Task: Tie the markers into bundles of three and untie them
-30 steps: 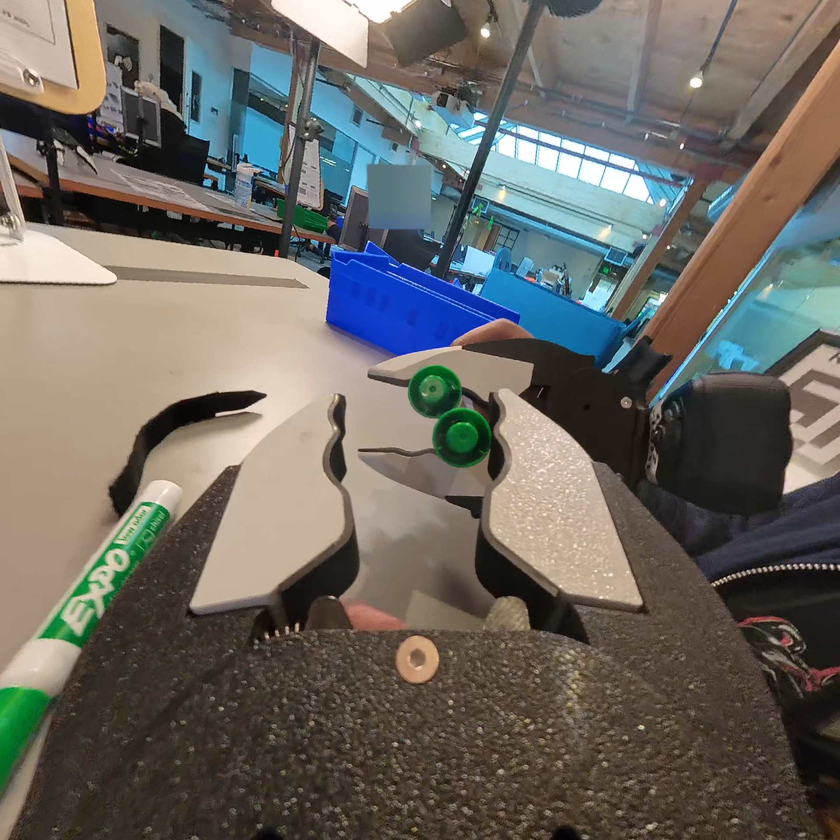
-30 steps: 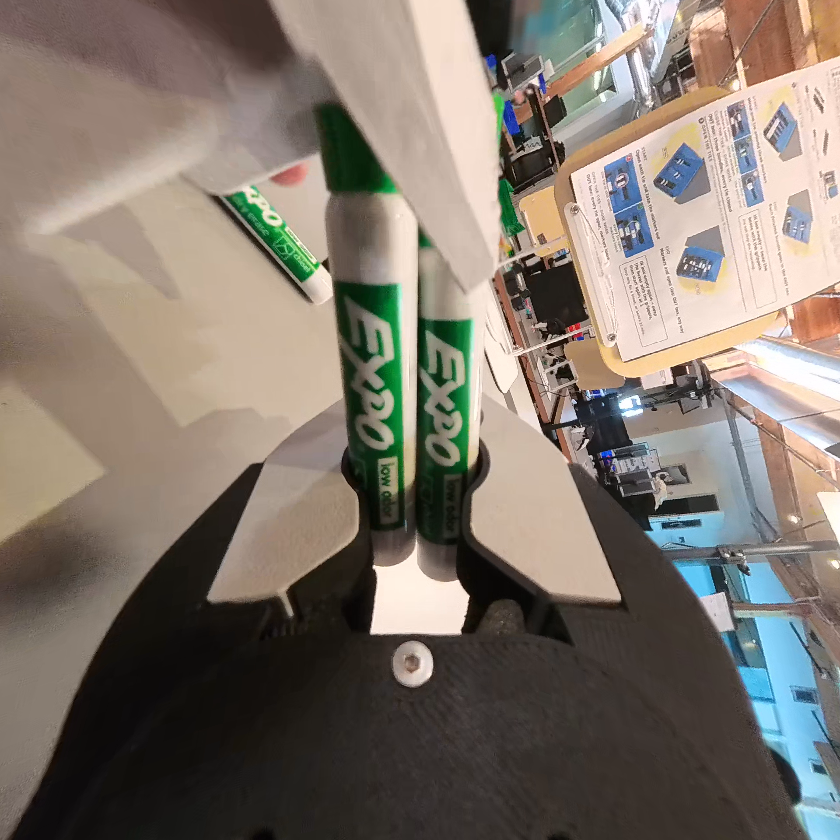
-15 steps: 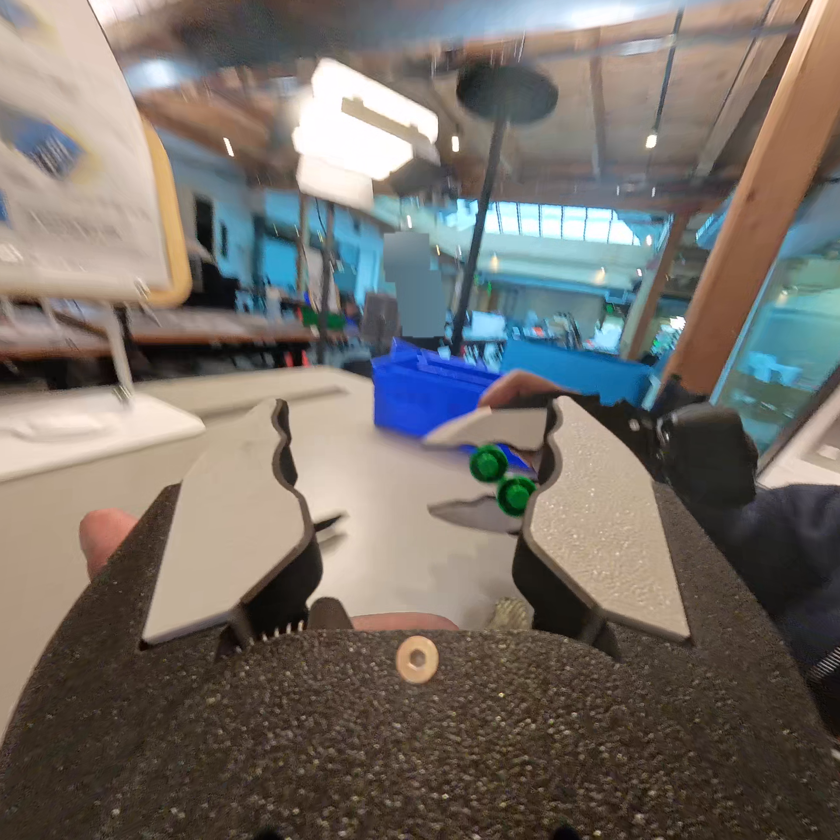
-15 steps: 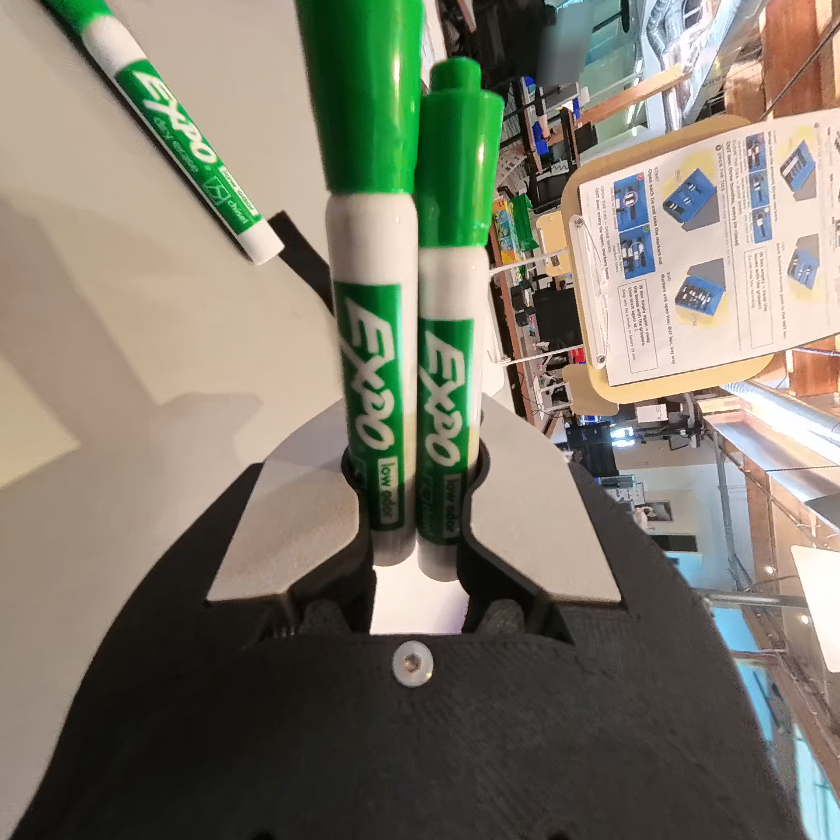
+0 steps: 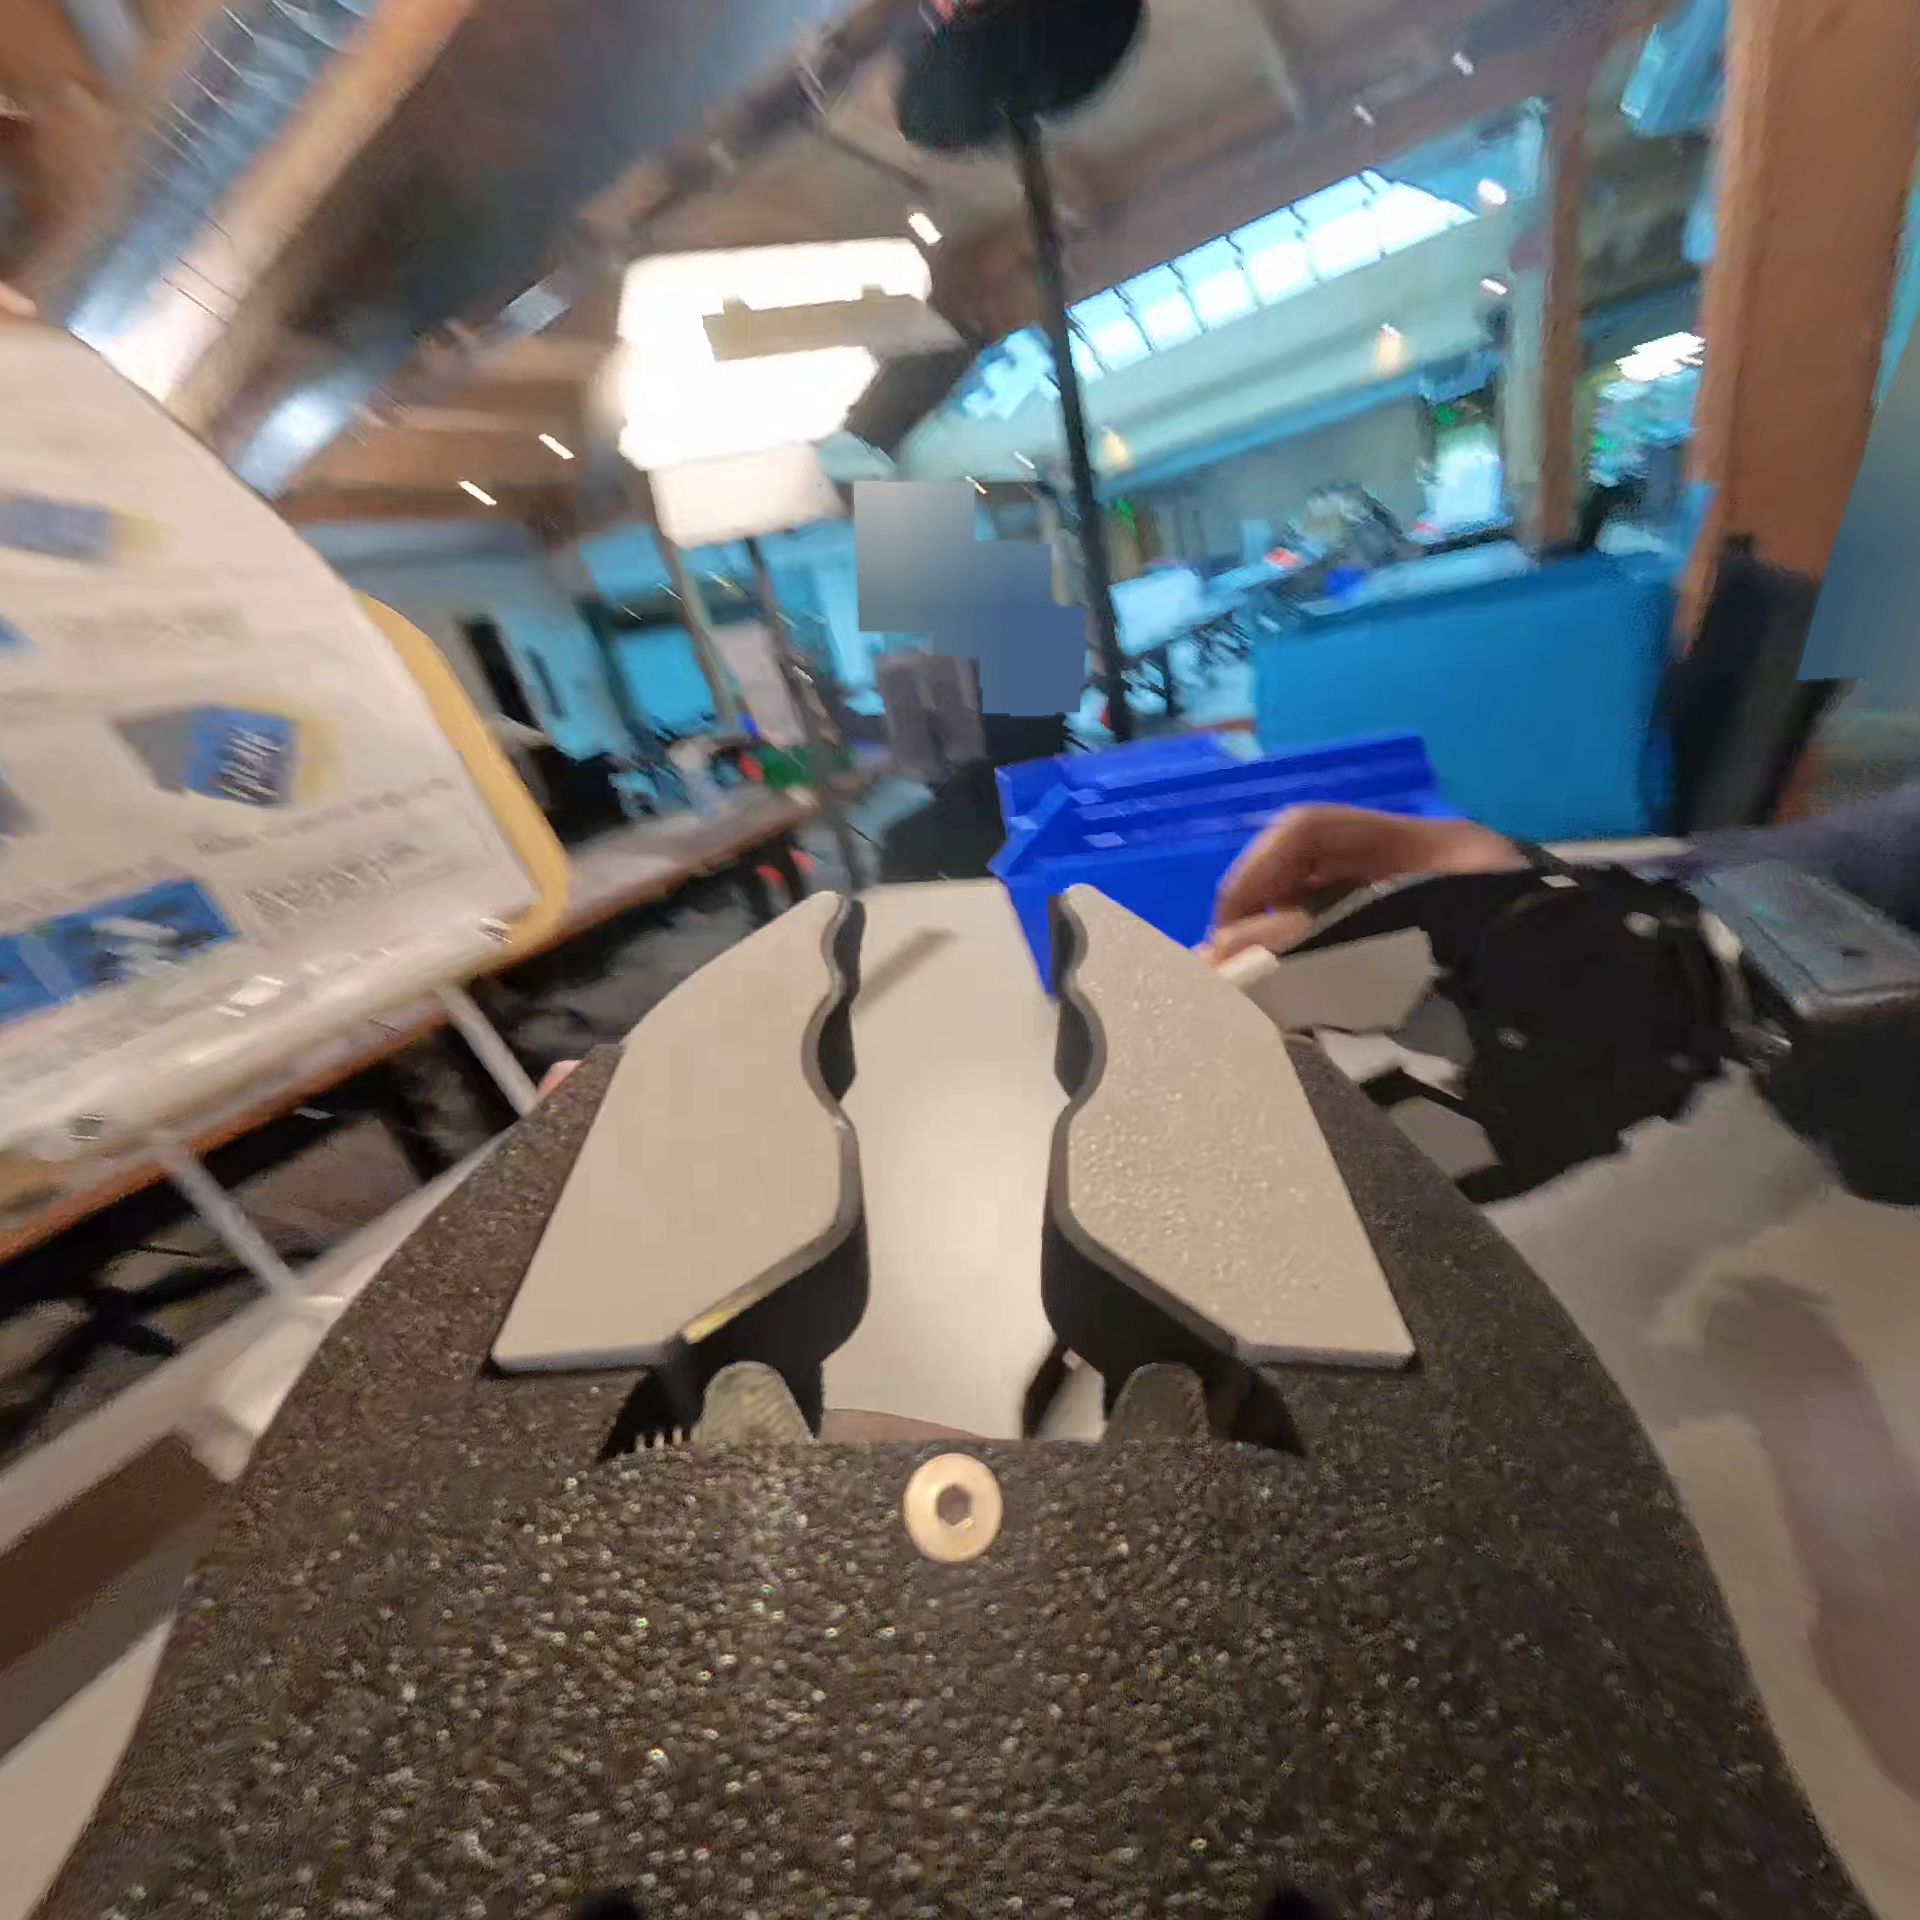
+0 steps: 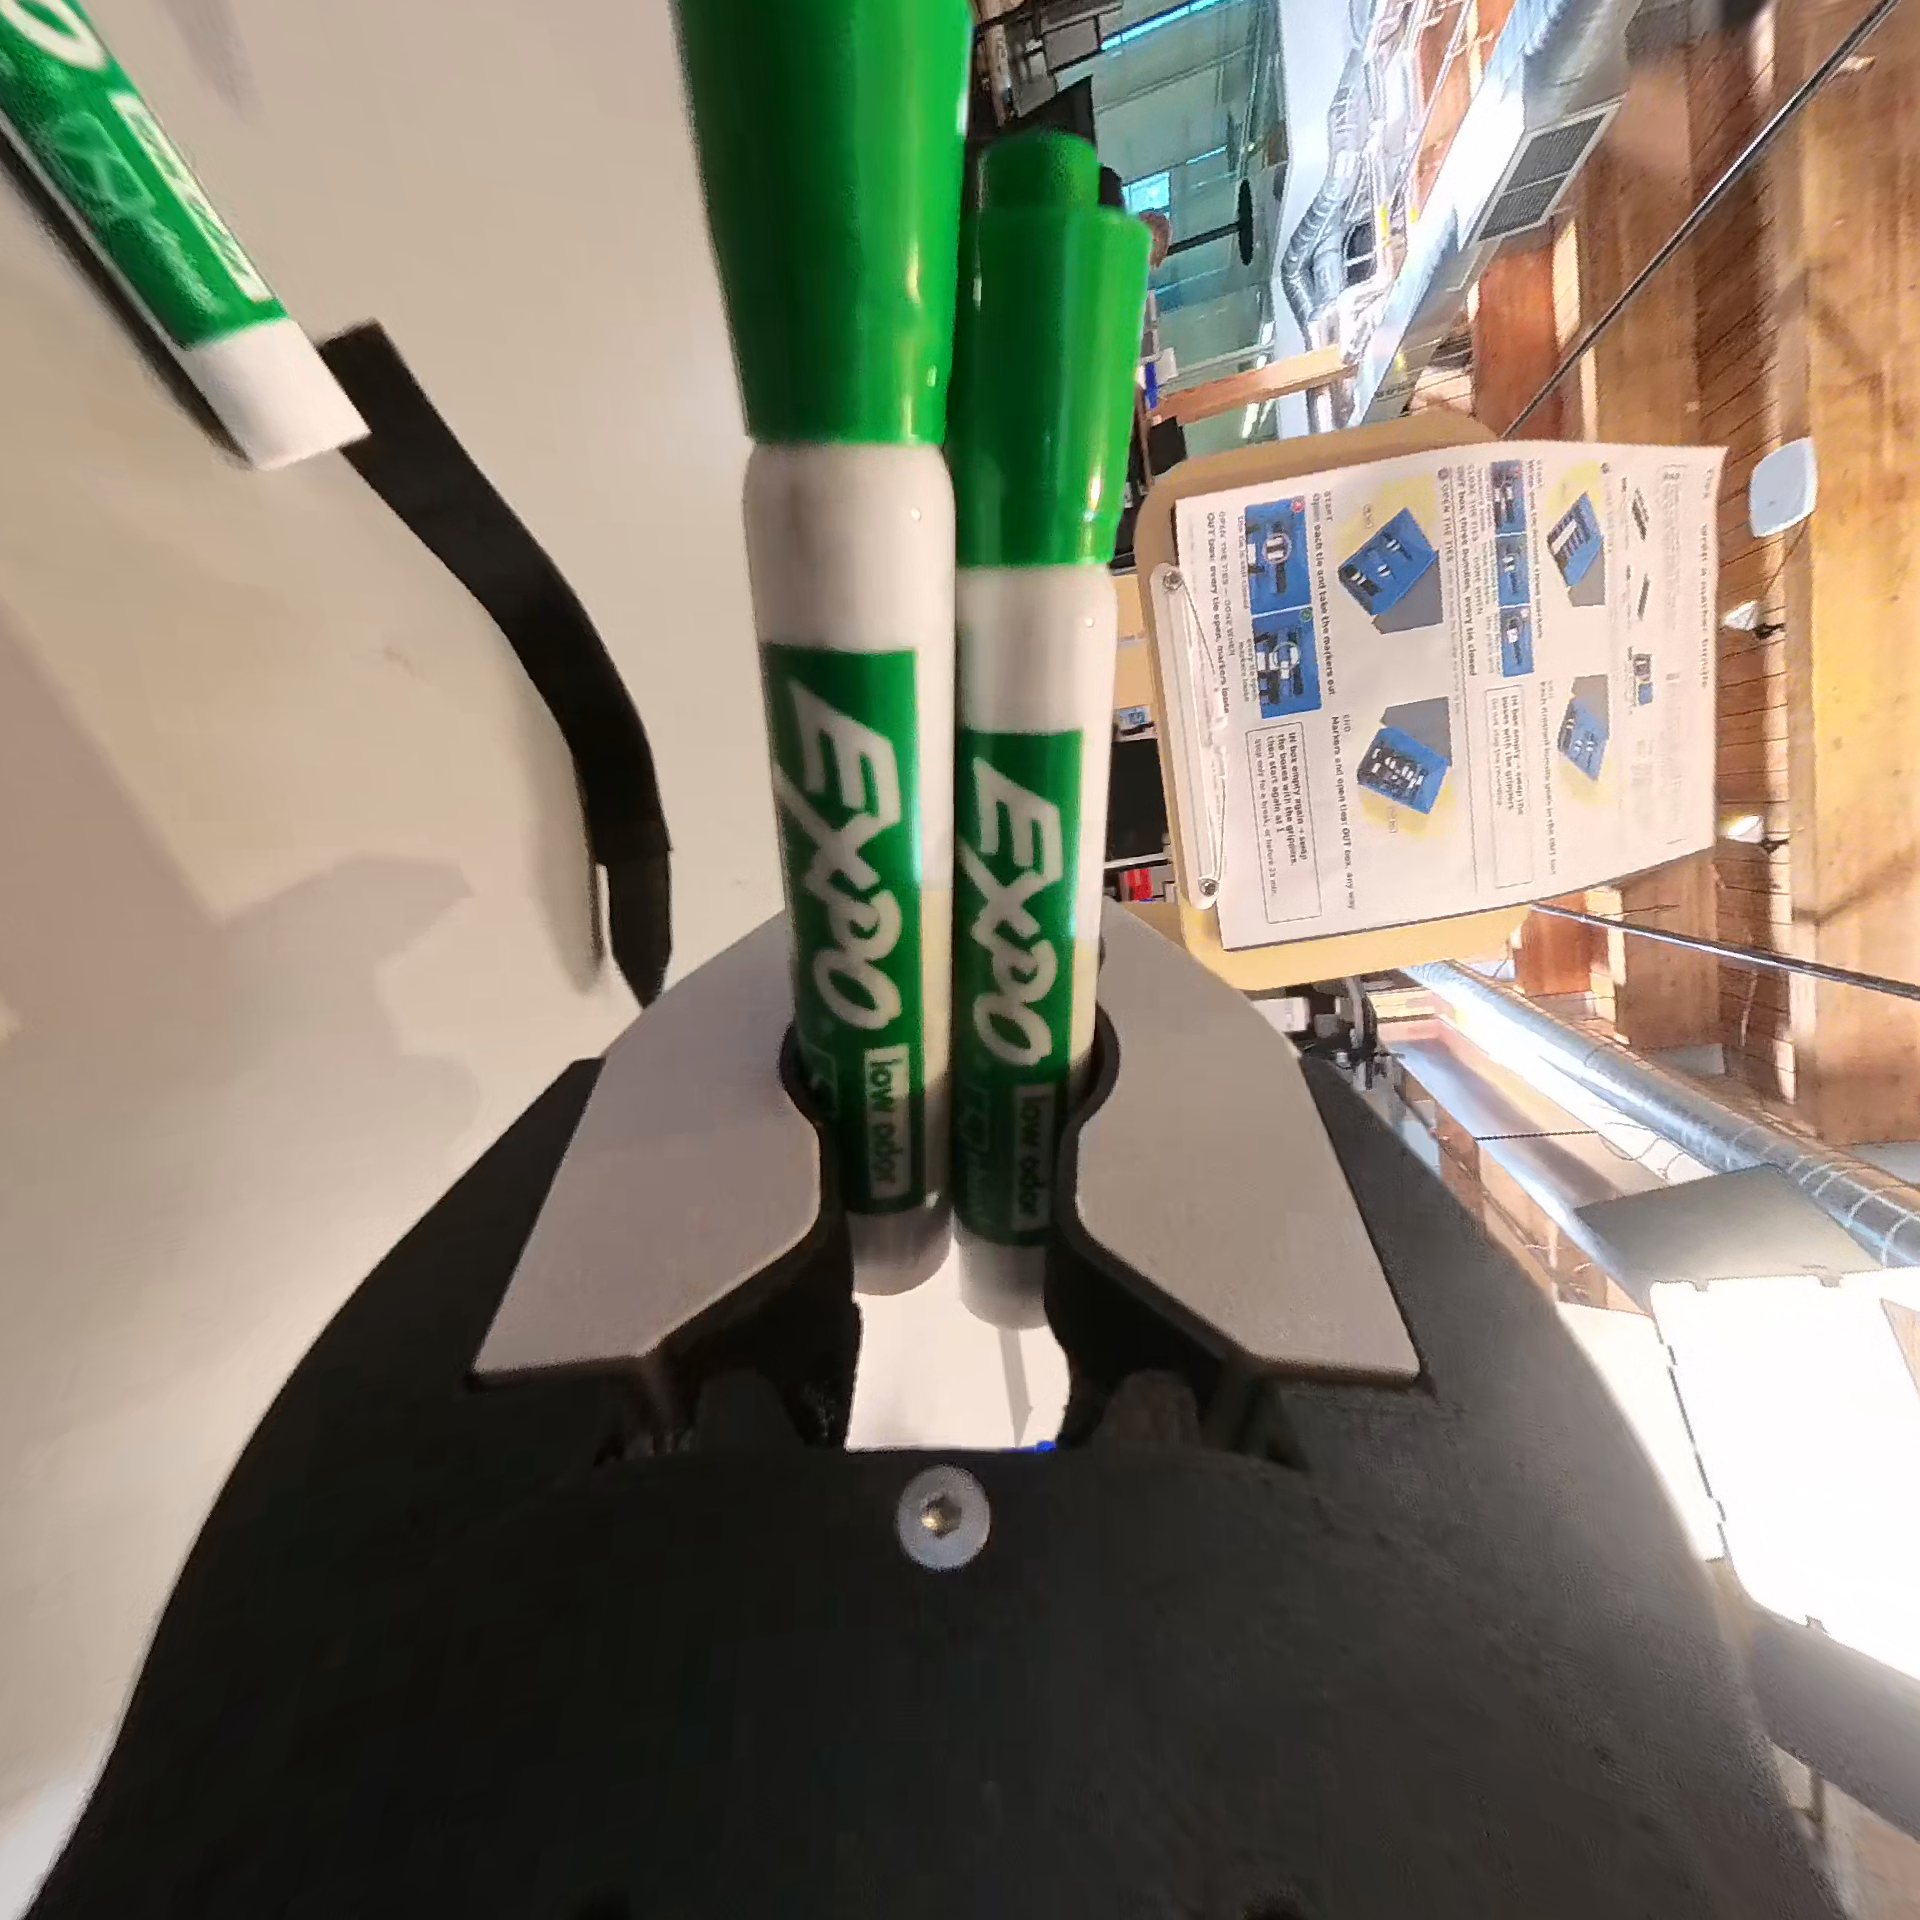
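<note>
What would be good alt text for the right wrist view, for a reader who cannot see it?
The right gripper clamps two green-capped markers side by side, pointing away from the camera. A third marker and a black strap lie on the white table; an instruction sheet stands to the right.

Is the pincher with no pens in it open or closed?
Open. The left gripper holds nothing; the grey table shows through the gap between its fingers.

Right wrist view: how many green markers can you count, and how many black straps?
Green markers in the right gripper: 2
Green markers on the table: 1
Black straps: 1
Total: 4
</note>
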